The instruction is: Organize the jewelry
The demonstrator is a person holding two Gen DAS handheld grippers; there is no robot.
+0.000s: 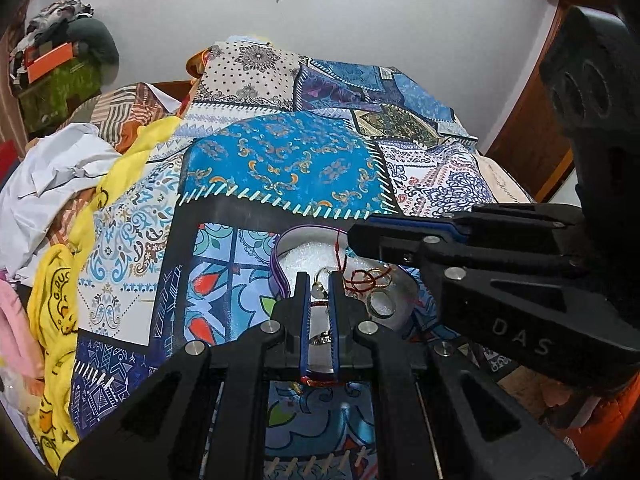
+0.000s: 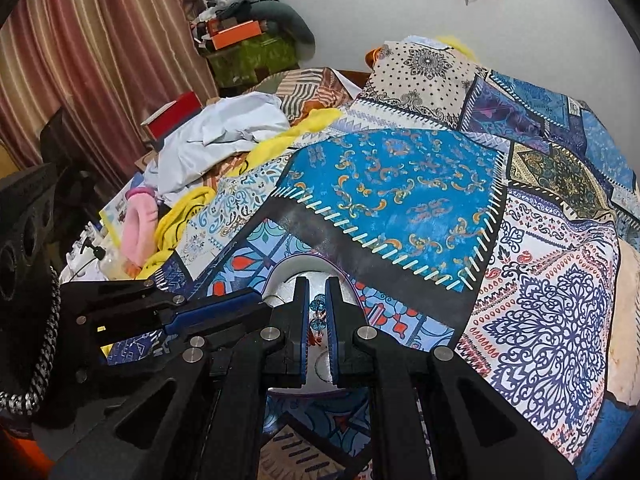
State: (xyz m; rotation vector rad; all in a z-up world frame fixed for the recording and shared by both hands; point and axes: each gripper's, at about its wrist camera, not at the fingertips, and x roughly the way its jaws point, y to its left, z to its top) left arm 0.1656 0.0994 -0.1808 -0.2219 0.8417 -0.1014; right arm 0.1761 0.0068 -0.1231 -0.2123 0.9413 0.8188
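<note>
- The jewelry sits in one round white box (image 1: 304, 258) with a purple rim, lying on the patchwork bedspread (image 1: 280, 160) just in front of both my tongs.
- Inside the box I can count one tangle of red thread (image 1: 362, 280) with a thin gold ring (image 1: 384, 274) caught in it, one small silver earring (image 1: 319, 289), and one clear round piece (image 1: 381, 305) at the right edge; anything smaller I cannot make out.
- My left tongs (image 1: 320, 280) hang over the middle of the box, the two blue-lined fingers drawn together to a narrow slot. A strand of red thread crosses low between them, but I cannot tell whether the pads pinch it.
- My right tongs (image 2: 316, 286) reach in over the same box, fingers likewise pulled together. A teal beaded earring (image 2: 318, 308) shows in the slot between them; whether it is pinched or only lies beneath, I cannot say.
- In each wrist view the other pair of tongs comes in from the side, tips near the box rim, so both pairs meet over the one box.
- Further out, on the left of the bed: one yellow printed cloth (image 1: 60, 292), one crumpled white cloth (image 1: 52, 176), one pink cloth (image 2: 138, 226).
- Beyond that, one striped curtain (image 2: 100, 60) and one pile of boxes and clothes (image 2: 248, 32) against the white wall.
</note>
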